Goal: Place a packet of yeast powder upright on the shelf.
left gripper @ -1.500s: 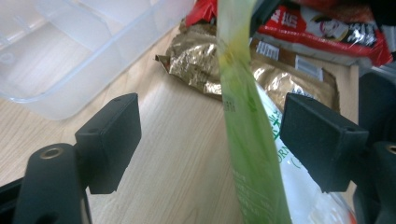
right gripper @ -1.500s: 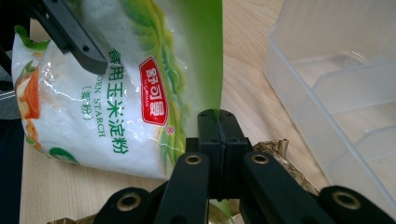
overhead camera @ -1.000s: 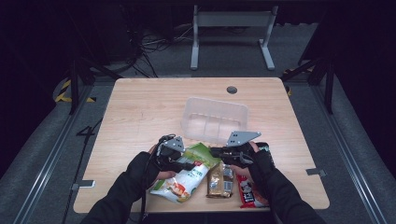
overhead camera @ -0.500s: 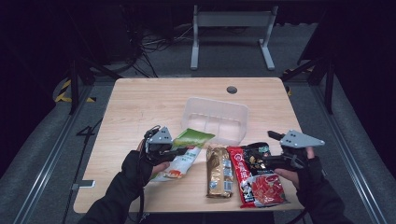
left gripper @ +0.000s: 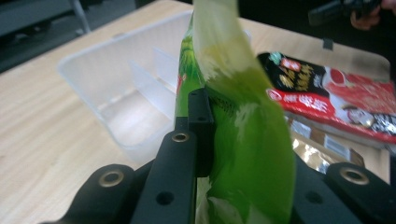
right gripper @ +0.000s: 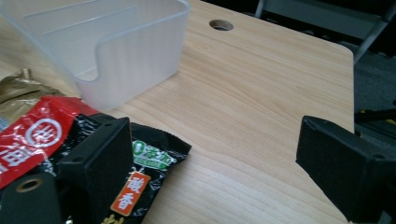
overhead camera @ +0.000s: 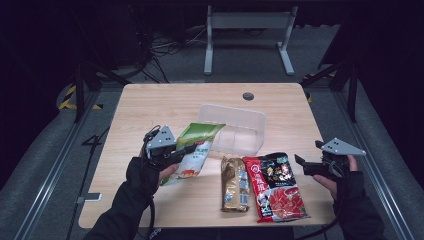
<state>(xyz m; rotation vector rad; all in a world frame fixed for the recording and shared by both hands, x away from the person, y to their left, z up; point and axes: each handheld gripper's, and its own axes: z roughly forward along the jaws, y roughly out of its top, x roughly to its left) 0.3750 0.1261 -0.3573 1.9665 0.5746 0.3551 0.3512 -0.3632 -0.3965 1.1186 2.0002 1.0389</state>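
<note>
My left gripper (overhead camera: 187,149) is shut on a green snack packet (overhead camera: 196,146), which it holds up off the table just left of a clear plastic container (overhead camera: 235,131). The packet (left gripper: 243,140) stands between the jaws in the left gripper view, with the container (left gripper: 121,93) behind it. A gold packet (overhead camera: 234,184) and a red-and-black packet (overhead camera: 274,186) lie flat near the front edge. My right gripper (overhead camera: 301,165) hovers open at the table's right edge, right of the red-and-black packet (right gripper: 42,135), with nothing between its fingers.
The wooden table (overhead camera: 150,110) has a round cable hole (overhead camera: 248,96) at the back. The container has inner dividers. A metal stand (overhead camera: 247,30) is on the floor behind the table, with dark rails along both sides.
The two grippers have drawn apart: the left one lifted the green packet toward the container, the right one moved out to the table's right edge, uncovering the gold and red-and-black packets.
</note>
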